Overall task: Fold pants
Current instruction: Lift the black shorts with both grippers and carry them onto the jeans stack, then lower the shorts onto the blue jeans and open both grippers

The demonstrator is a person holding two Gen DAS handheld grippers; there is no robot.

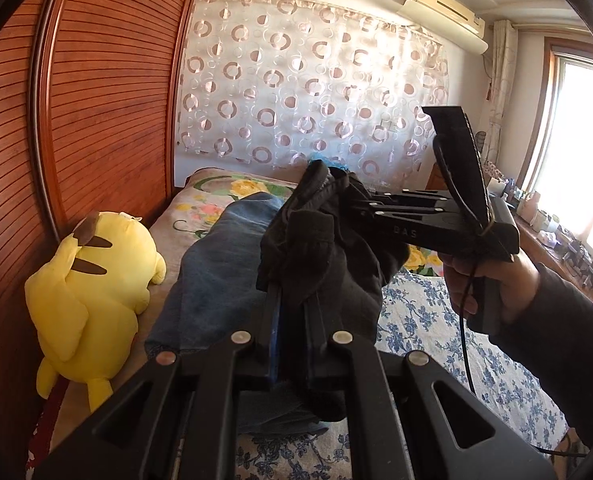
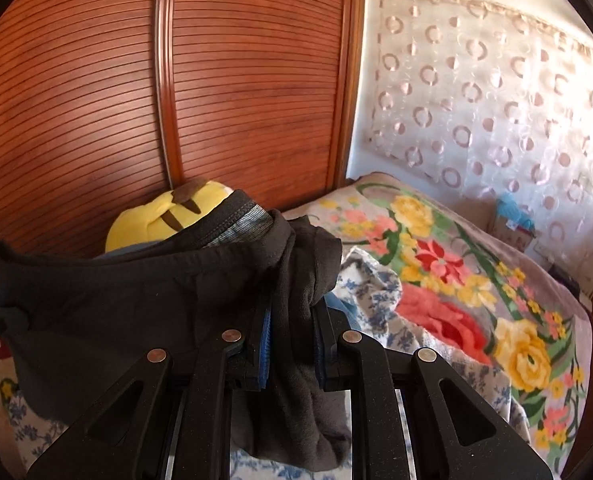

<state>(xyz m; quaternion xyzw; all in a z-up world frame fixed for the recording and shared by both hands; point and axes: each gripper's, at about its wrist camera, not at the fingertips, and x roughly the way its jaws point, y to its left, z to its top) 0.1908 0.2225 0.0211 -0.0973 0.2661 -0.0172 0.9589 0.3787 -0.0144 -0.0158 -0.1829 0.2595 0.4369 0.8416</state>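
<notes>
Left wrist view looks along the left hand-held gripper (image 1: 292,292), whose fingers are nearly together and pinch a bunched edge of the black pants (image 1: 320,248), lifted above the bed (image 1: 436,320). From the right of that view the right hand-held gripper (image 1: 352,196) reaches in level, gripped by a hand (image 1: 484,280) in a dark sleeve, and its tips are buried in another fold of the same pants, close to the left one. A pair of blue jeans (image 1: 224,256) lies on the bed just behind the black cloth, and a yellow plush toy (image 1: 92,292) sits against the slatted wooden wardrobe (image 1: 108,100). Right wrist view shows the right hand-held gripper's blue-padded fingers (image 2: 265,344) closed narrowly on a thick wad of the pants (image 2: 136,304), the rest of the garment stretching away to the left and hanging below the jaws. Beyond it lie a floral blanket (image 2: 456,280) and a blue-flowered sheet (image 2: 376,292), under a circle-patterned curtain (image 2: 496,100).
</notes>
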